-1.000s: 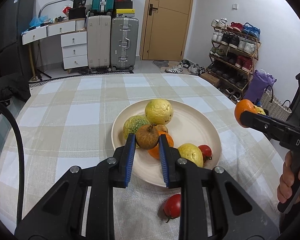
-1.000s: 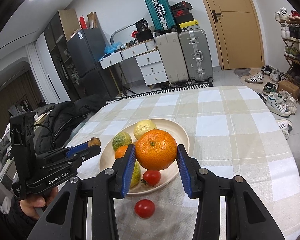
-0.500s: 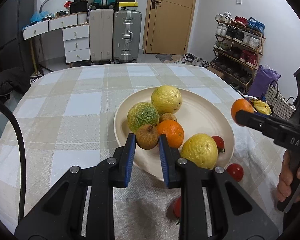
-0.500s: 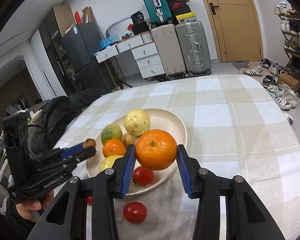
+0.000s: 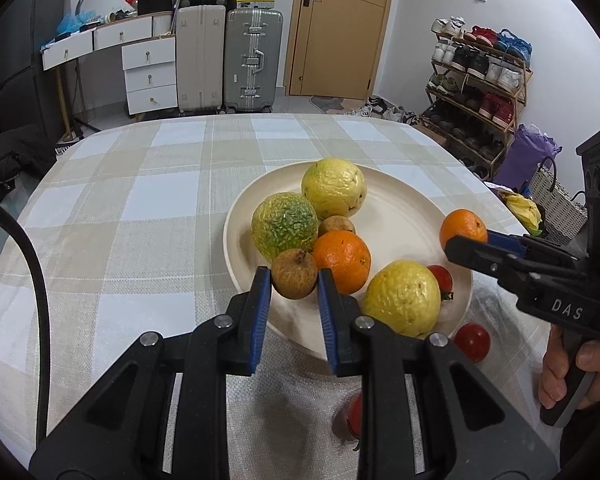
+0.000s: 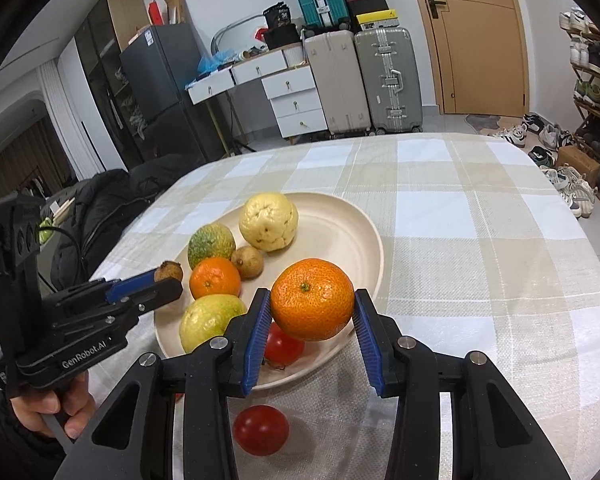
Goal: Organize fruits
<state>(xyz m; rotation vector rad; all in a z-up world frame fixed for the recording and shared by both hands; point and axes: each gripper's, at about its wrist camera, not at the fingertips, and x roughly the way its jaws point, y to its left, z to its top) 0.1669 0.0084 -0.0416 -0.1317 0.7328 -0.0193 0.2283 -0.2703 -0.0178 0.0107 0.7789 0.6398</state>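
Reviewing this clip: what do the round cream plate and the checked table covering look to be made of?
The round cream plate looks like matte ceramic or possibly melamine: a smooth, even surface with faint concentric rings and no sharp glare; the frames cannot settle which. The checked beige, white and pale blue tablecloth looks like woven fabric: a visible thread grain, and soft wrinkles near the plate.

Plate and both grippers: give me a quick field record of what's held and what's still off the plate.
left gripper: shut on small brown fruit
right gripper: shut on orange
plate: two yellow fruits, one green fruit, one orange, one brown fruit, one tomato
off plate: two tomatoes on the tablecloth, one at
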